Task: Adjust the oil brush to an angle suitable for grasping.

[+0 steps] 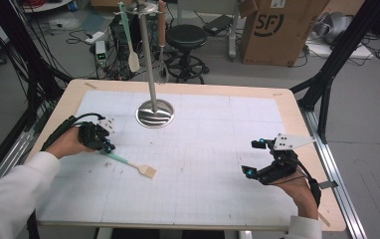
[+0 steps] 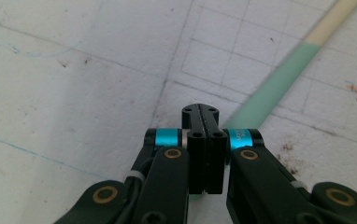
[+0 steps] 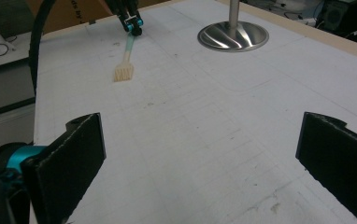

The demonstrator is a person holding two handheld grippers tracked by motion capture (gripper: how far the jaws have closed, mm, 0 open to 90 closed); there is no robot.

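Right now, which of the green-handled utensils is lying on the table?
The small brush with the flat tan head, beside the left gripper; the spatula hangs from the stand.

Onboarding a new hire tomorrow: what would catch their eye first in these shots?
Probably the tall steel stand at the far middle of the table, with a spatula and a whisk hanging from its top. Next, the left claw, shut on the green handle end of a small brush lying on the white mat. The right claw waits open at the near right.
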